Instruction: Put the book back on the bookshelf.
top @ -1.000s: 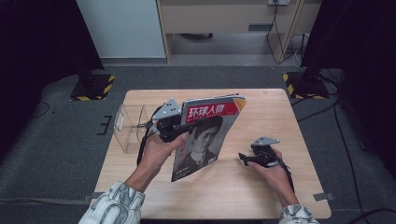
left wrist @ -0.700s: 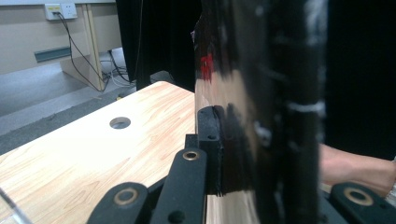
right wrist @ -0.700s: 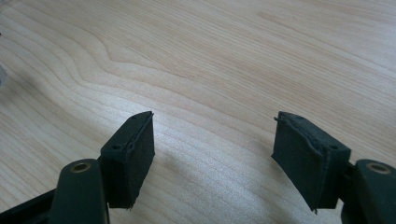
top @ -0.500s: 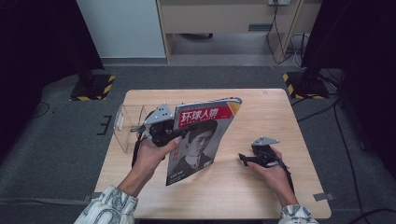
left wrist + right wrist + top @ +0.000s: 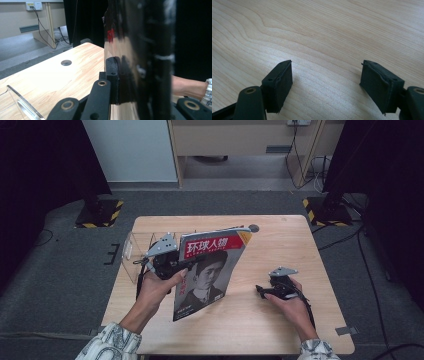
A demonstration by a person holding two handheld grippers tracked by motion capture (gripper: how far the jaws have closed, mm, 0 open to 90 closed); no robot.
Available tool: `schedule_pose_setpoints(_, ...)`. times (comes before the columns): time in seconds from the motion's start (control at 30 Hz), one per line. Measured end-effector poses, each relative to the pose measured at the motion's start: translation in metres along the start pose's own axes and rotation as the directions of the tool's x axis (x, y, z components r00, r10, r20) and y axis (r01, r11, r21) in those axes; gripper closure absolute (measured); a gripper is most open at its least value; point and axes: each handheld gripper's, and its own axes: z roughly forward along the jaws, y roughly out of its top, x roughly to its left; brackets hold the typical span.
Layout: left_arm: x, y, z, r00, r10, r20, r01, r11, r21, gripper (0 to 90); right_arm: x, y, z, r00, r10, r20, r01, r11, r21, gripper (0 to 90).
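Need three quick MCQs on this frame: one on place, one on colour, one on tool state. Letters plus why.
1. Where is the clear acrylic holder?
A. left of the magazine
B. at the right edge
C. on the floor

2. The magazine title band is:
A. blue
B. red
C. green

3. The right tool is:
A. shut on the magazine
B. open over bare table
C. shut on a cable

Key: 1 A, it stands beside the left tool; 2 B, red band with white characters; 3 B, its pads stand apart over the wooden table.

Magazine (image 5: 210,270) upright mid-table (image 5: 280,330), clear rack (image 5: 134,251) just left.
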Motion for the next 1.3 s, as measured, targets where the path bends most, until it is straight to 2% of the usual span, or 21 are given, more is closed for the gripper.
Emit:
schedule_pose_setpoints(0.27,0.001,-0.003,-0.01,1.0,0.001,-0.001,-0.001,1.0,-0.002,86.3,0.002,-0.003,0.001,0.9999,-0.006,0.012,0.006,0.9997,-0.025,23.3)
schedule_pose_setpoints(0.73,0.004,-0.012,-0.039,0.9997,-0.003,-0.024,0.003,0.9999,-0.015,86.3,0.002,-0.003,0.001,0.9999,-0.005,0.014,0.005,0.9997,-0.026,23.2)
schedule_pose_setpoints(1.3,0.019,-0.031,-0.083,0.9948,-0.03,-0.098,0.027,0.9991,-0.032,86.4,0.002,-0.004,0.001,0.9999,-0.004,0.016,0.004,0.9997,-0.025,23.2)
